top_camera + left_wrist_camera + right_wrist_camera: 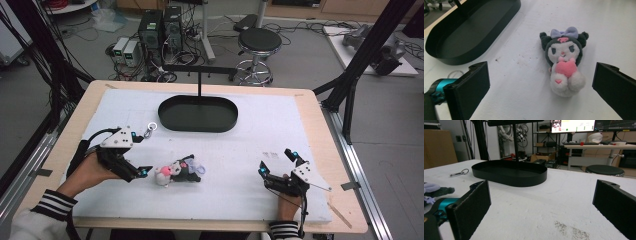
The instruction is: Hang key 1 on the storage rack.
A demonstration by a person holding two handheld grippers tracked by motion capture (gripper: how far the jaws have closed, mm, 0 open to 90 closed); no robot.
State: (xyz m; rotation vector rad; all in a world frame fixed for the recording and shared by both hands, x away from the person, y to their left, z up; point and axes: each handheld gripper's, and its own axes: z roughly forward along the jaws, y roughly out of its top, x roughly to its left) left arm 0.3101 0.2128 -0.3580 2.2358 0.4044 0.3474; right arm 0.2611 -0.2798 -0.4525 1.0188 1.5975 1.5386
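Nothing grasped yet. The plush toy [564, 61] lies on its back on the white mat of the tabletop [310, 100], near the front edge and well short of the black oval tray [198, 114], which holds nothing. Left tongs [142, 152] stand wide open just beside the toy on its left, jaws spread to either side of it in the left gripper view, touching nothing. Right tongs [275, 161] also wide open, empty, resting well apart from the toy toward the right side of the mat. Judgement: work is at the approach stage; closing on the toy, lifting it and presumably carrying it to the tray all remain. A small metal key ring [151, 127] lies on the mat near the tray's left end, beside the left tongs. Hard to make out: in the high view the toy is a small blur of pink, white and dark, and whether a clip or cord joins it to anything cannot be told. The right gripper view catches just a sliver of the toy at its left edge.
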